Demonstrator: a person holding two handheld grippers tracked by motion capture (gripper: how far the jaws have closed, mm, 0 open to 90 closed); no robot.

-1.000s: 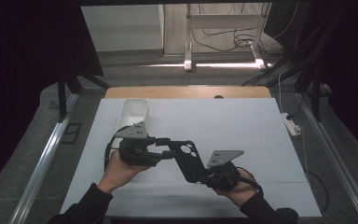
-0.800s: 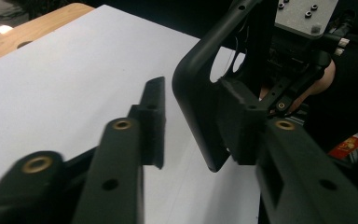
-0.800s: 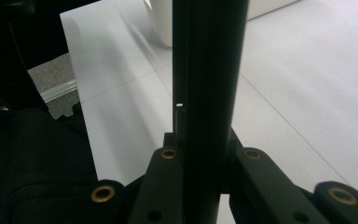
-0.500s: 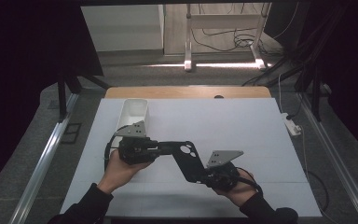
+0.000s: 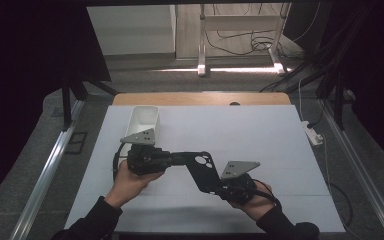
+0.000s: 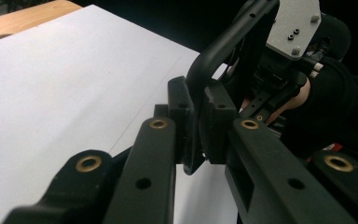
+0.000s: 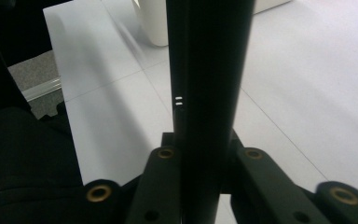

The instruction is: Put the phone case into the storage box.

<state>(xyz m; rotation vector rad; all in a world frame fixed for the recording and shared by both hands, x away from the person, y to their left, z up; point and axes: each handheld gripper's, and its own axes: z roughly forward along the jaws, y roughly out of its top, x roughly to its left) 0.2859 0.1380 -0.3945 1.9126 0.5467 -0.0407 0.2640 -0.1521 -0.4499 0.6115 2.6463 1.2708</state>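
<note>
Together we hold a black phone case (image 5: 201, 170) above the white table (image 5: 260, 140), one gripper at each end; our left gripper (image 5: 172, 158) has just been closing and now pinches the case's upper edge, its pads (image 6: 216, 109) pressed on either side of the thin rim (image 6: 223, 42); our right gripper (image 5: 220, 186) clamps the lower end, and in the right gripper view the case (image 7: 209, 70) stands upright between the jaws as a dark slab; in the high view the case slants between our hands, camera cutouts facing up, raised off the table near its front edge; a white container (image 5: 145, 120) stands on the table just behind the left gripper, apart from the case.
</note>
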